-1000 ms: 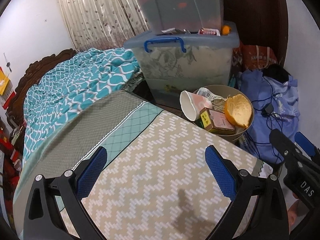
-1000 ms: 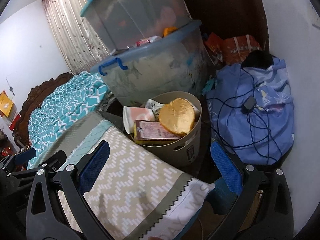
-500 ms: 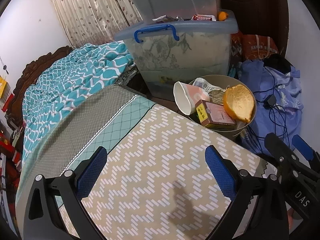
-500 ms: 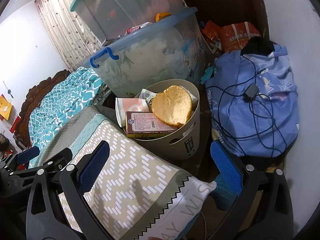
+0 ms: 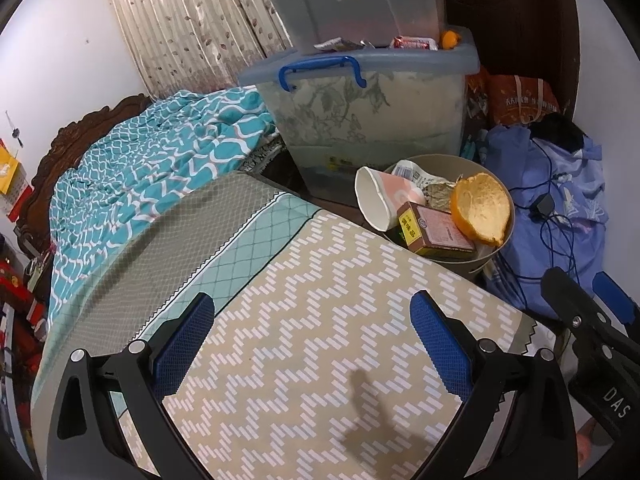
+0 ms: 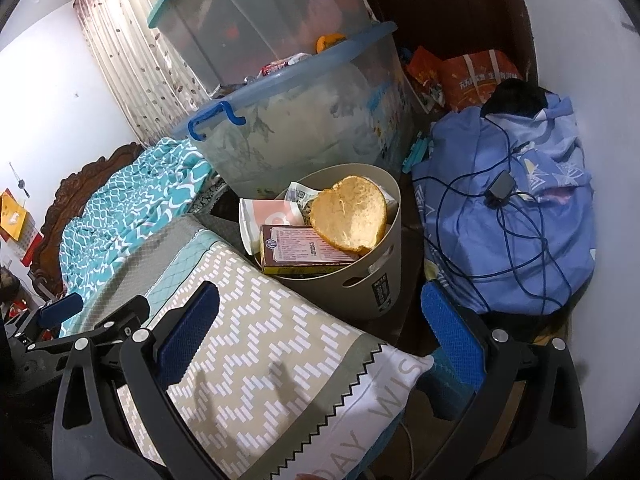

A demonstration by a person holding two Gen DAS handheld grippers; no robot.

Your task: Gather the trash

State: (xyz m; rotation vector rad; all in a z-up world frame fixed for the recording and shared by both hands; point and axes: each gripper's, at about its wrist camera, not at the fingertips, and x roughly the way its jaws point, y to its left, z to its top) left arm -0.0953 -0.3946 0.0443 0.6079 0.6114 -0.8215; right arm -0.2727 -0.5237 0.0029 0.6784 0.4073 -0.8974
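Both claws hang over the zigzag-patterned bed cover point(image 5: 320, 340), the left claw point(image 5: 312, 336) and the right claw point(image 6: 320, 328) each spread wide with nothing between the blue pads. Just past the bed's corner stands a round beige bin point(image 6: 360, 292) holding the trash: a brown carton point(image 6: 304, 250), a paper cup point(image 5: 380, 200) on its side and an orange peel point(image 6: 352, 216) on top. Behind it stand stacked clear storage boxes point(image 5: 380, 108), beside them a blue bundle of cloth point(image 6: 512, 220).

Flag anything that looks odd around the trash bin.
The bin is overfull: the paper cup, the box and the orange peel stick up past its rim, tilted. Nothing has spilled out.
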